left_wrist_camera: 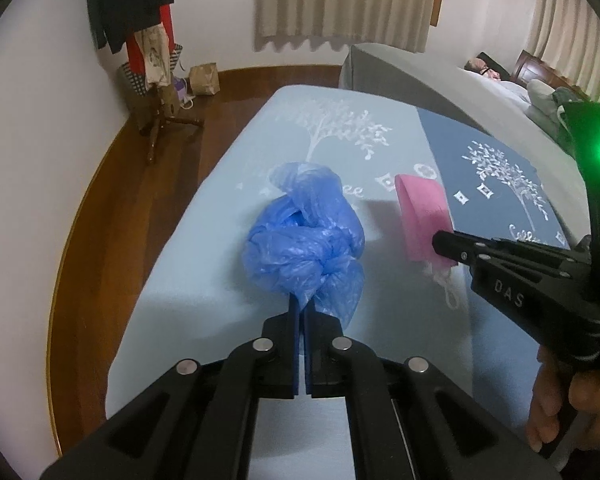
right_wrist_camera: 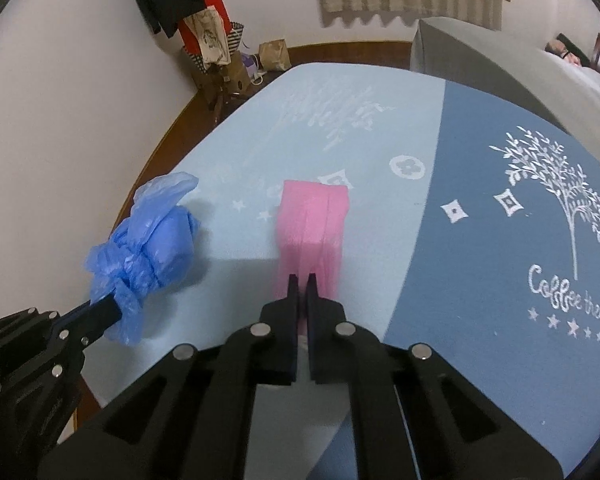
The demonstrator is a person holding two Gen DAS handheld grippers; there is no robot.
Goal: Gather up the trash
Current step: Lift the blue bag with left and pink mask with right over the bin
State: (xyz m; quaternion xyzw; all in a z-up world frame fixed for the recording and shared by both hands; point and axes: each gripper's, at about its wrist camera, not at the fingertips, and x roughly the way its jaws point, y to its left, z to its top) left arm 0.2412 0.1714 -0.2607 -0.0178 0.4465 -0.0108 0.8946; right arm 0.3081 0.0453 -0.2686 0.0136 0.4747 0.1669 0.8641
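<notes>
Gripping a knotted blue bag (left_wrist_camera: 306,236), the left gripper (left_wrist_camera: 300,306) is holding it over the table (left_wrist_camera: 204,312); the right gripper (right_wrist_camera: 302,286) is pinching a pink packet (right_wrist_camera: 312,220) alongside.

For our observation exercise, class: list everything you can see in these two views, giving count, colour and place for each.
Knotted plastic bag: one, blue, held above the cloth.
Folded face mask: one, pink, held above the cloth.
Tree-print tablecloth: one, light and dark blue, covering the table.
Coat stand: one, wooden, hung with clothes, by the wall.
Paper bag: one, brown, on the floor.
Curtains: beige, back wall.
Left gripper: black, shut on the bag.
Right gripper: black, shut on the mask.
Hand: one, on the right gripper's handle.
</notes>
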